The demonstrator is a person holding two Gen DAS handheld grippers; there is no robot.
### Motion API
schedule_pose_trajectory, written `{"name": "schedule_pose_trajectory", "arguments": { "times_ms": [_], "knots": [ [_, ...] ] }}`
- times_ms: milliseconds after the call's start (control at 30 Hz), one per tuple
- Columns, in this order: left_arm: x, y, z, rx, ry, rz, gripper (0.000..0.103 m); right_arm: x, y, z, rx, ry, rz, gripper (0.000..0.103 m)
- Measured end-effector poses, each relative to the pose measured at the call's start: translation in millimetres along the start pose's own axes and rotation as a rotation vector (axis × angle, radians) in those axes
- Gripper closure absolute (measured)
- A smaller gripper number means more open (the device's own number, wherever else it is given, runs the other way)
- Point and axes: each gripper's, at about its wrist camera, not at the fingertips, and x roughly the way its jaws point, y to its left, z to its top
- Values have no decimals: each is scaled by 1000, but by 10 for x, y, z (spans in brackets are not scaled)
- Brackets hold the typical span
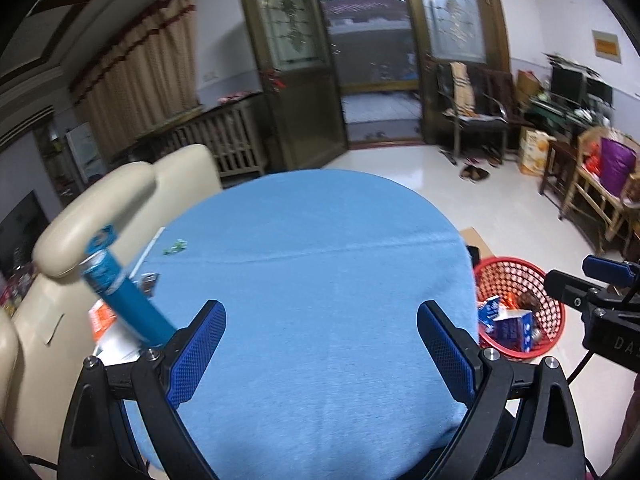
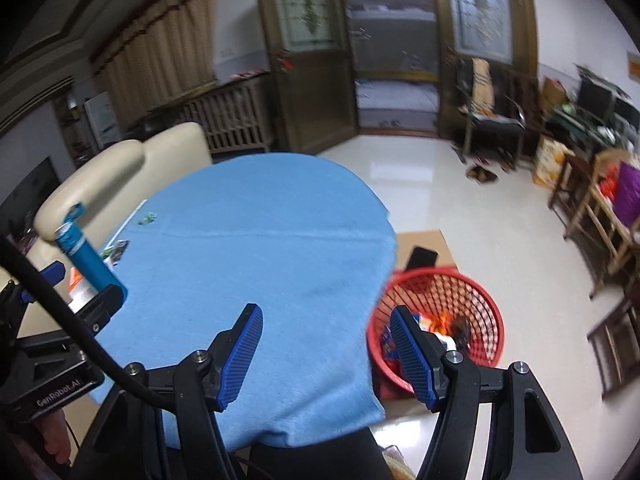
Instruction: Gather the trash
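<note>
The blue tube [image 1: 120, 288] stands tilted at the near left edge of the blue-clothed desk [image 1: 320, 260], just outside the left tongs [image 1: 320, 344], which gape empty over the cloth; the right tongs [image 2: 326, 348] are likewise parted and hold nothing. One red basket [image 2: 472, 300] sits on the floor right of the desk with cartons inside; one small green scrap [image 1: 175, 246] lies on the desk beyond the tube.

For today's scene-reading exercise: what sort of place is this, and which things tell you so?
Most likely a home living room. A cream sofa sits beside a table under a blue cloth, curtains hang at left, and glazed wooden doors open outdoors.
</note>
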Motion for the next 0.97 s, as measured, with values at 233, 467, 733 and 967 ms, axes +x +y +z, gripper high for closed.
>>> {"name": "schedule_pose_trajectory", "arguments": {
  "times_ms": [233, 467, 733, 967],
  "knots": [
    [261, -151, 42, 45, 56, -68, 7, 123, -69, -17, 54, 33, -68, 33],
    [403, -133, 60, 53, 90, -92, 7, 259, -59, -22, 90, 70, -99, 33],
    [549, -38, 130, 53, 100, -124, 7, 319, 14, 74, 104, 62, -134, 33],
    [897, 345, 99, -56, 124, -104, 7, 634, 284, 272, 75, 26, -67, 33]
  ]
}}
